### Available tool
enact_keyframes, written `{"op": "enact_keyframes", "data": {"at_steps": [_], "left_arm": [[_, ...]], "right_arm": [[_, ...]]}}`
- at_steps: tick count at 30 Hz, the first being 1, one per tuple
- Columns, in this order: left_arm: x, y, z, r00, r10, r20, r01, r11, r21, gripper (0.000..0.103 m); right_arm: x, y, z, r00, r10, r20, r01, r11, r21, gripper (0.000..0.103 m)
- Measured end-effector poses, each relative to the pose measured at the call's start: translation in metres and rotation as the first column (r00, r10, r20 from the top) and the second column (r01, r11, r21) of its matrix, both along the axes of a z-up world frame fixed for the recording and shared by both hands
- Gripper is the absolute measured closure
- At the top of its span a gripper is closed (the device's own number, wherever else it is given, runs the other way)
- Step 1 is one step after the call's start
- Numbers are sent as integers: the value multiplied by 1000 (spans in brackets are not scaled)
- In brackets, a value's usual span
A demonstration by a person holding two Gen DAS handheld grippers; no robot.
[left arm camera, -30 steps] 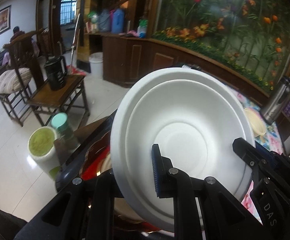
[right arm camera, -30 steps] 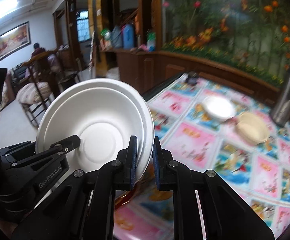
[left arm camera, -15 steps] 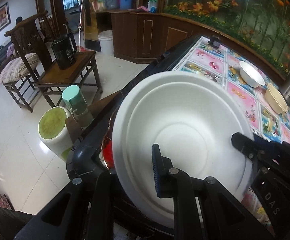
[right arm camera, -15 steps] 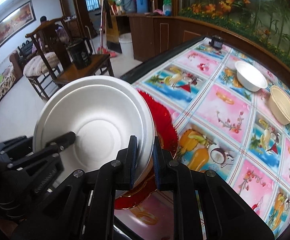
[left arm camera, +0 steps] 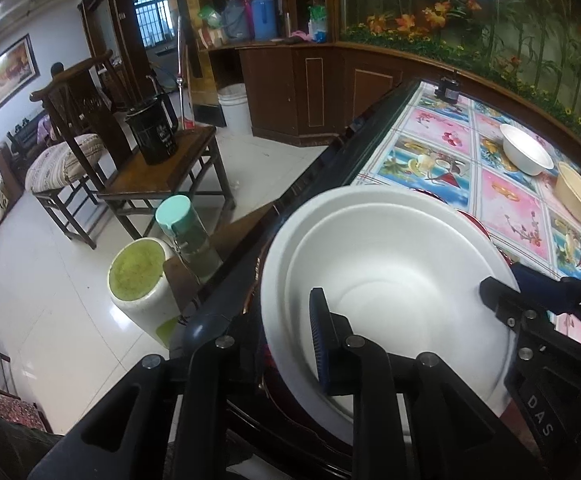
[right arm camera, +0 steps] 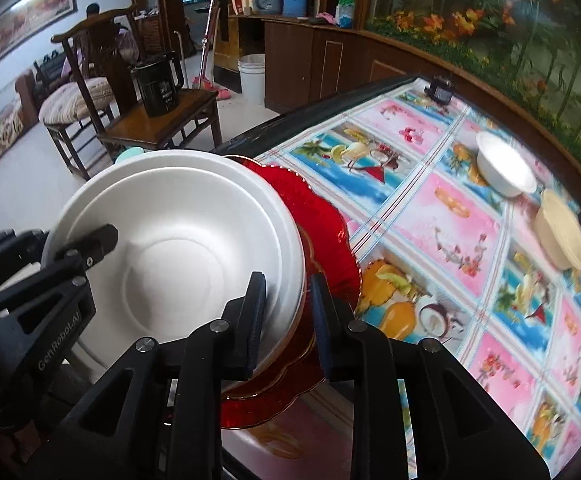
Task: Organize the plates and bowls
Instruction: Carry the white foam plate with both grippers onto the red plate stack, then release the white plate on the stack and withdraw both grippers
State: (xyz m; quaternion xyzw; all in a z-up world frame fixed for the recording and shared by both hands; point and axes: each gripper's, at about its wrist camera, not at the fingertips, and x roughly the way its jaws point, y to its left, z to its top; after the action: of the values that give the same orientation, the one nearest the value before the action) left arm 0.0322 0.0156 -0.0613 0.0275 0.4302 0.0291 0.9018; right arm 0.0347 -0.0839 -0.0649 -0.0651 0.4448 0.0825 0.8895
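Two nested white bowls (left arm camera: 390, 288) (right arm camera: 178, 248) sit on a red glass plate (right arm camera: 326, 236) at the near left corner of the table (right arm camera: 450, 220). My left gripper (left arm camera: 286, 340) straddles their near rim, its blue pad inside the bowl and its other finger below the rim. Its jaws are opening. My right gripper (right arm camera: 286, 312) straddles the opposite rim. Its jaws are opening too, and a gap shows between the outer pad and the rim. In the left wrist view, one of the right gripper's fingers (left arm camera: 502, 304) lies on the far rim.
A white bowl (right arm camera: 504, 164) and a beige bowl (right arm camera: 560, 232) stand far across the fruit-patterned cloth. Off the table's edge are a bottle with a green lid (left arm camera: 178, 224), a white bin (left arm camera: 138, 276), and a wooden stool with a black kettle (left arm camera: 152, 136).
Both grippers came down with the white bowls, which now rest on the red plate. The right gripper's fingers have spread apart a little around the rim.
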Motion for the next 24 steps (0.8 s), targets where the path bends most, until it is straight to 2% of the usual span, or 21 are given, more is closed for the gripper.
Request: {"op": "enact_keyframes", "data": {"at_steps": [3,5,10,12,16,24], "left_arm": [[1,4,1,1000,10,11,-10,1000,7,77],[0,5,2,1000,14,22,-14,1000,12,70],[-1,2,4,999,15,51,-17,999,44,64],[-1,2,6,998,21,65,-25,998,60,64],[-3,7,11,995,39,95,-47,996,76,53],[-3,9,19,992,48,120,-57,996,74,52]], "right_arm": [[-1,-1,4,1000,-13,26,13,1000,-27,81],[-1,-3,7,999,-20,41,22,999,-46,80],[1,-13,8,999,-39,37,39,999,0,80],[2,-14,8,998,-48,42,49,999,-8,80],[3,-17,10,997,-53,51,53,999,5,80],[2,-29,15,994,-86,68,84,996,28,80]]}}
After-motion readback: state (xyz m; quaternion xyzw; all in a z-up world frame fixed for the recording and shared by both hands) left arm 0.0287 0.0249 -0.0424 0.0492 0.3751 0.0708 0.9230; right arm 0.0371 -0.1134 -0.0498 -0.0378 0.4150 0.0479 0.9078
